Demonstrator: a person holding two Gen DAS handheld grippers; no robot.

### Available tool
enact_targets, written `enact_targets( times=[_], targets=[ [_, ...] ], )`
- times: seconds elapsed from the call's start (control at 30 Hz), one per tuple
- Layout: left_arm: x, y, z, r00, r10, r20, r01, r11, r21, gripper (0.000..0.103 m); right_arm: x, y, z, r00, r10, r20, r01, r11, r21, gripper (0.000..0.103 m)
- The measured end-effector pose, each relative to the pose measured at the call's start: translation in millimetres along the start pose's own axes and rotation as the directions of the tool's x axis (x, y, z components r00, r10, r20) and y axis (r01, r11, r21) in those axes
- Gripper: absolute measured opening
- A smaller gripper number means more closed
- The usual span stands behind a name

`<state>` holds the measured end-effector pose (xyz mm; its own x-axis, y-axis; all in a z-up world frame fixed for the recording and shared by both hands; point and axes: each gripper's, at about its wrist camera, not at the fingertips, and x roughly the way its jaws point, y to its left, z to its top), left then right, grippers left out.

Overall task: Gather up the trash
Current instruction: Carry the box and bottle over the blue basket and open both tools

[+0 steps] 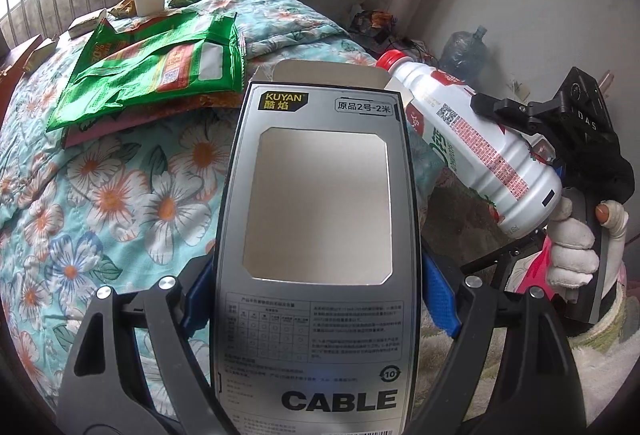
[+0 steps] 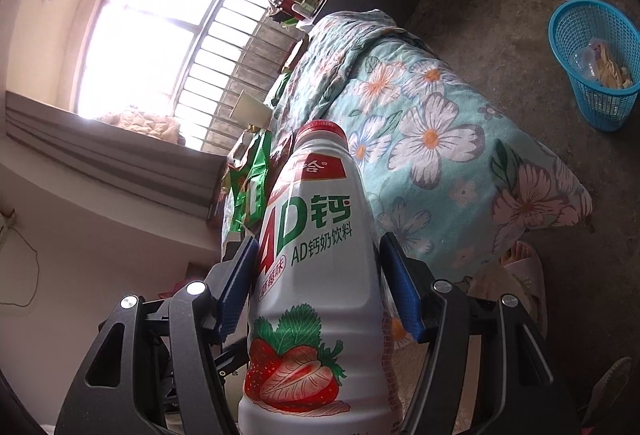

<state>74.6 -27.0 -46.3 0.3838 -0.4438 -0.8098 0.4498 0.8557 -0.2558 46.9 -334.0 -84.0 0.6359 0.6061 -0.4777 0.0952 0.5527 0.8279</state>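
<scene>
Jaws grip an empty cable box (image 1: 320, 195) and a milk bottle (image 2: 316, 275); blue basket (image 2: 576, 75) holds trash.

- On the grey cable box (image 1: 320, 275) we read "KUYAN 酷焰" at the top, "原品2号-2米" beside it, "CABLE" and a circled "10" near the bottom.
- On the white bottle (image 2: 316, 275) we read "AD钙" and "AD钙奶饮料" above its strawberry picture.
- Right of the box, the other gripper's body (image 1: 584, 123) shows "DAS".

Home bedroom, floral quilt (image 1: 120, 187) on bed, barred window (image 2: 224, 47), blue wastebasket (image 2: 592, 31)
</scene>
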Motion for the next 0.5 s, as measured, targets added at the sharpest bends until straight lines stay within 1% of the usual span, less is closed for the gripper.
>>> enact_targets(
  times=[0.13, 0.27, 0.33, 0.4, 0.5],
  targets=[
    [1, -21, 18, 0.999, -0.043, 0.001, 0.043, 0.999, 0.033, 0.080, -26, -12, 8, 0.997, 0.036, 0.066, -0.037, 0.999, 0.027, 0.061],
    [12, -52, 55, 0.994, -0.105, -0.012, 0.106, 0.990, 0.094, 0.080, -65, -35, 18, 0.984, 0.035, 0.175, -0.048, 0.996, 0.072, 0.061],
    [26, -71, 81, 0.987, -0.154, -0.040, 0.158, 0.979, 0.131, 0.080, -87, -51, 24, 0.971, 0.012, 0.238, -0.039, 0.993, 0.110, 0.061],
    [46, -92, 109, 0.977, -0.197, -0.085, 0.209, 0.965, 0.158, 0.080, -108, -70, 30, 0.954, -0.022, 0.300, -0.028, 0.987, 0.161, 0.061],
    [91, -127, 153, 0.954, -0.247, -0.169, 0.278, 0.941, 0.192, 0.080, -131, -98, 41, 0.924, -0.089, 0.371, -0.006, 0.969, 0.249, 0.061]
  ],
)
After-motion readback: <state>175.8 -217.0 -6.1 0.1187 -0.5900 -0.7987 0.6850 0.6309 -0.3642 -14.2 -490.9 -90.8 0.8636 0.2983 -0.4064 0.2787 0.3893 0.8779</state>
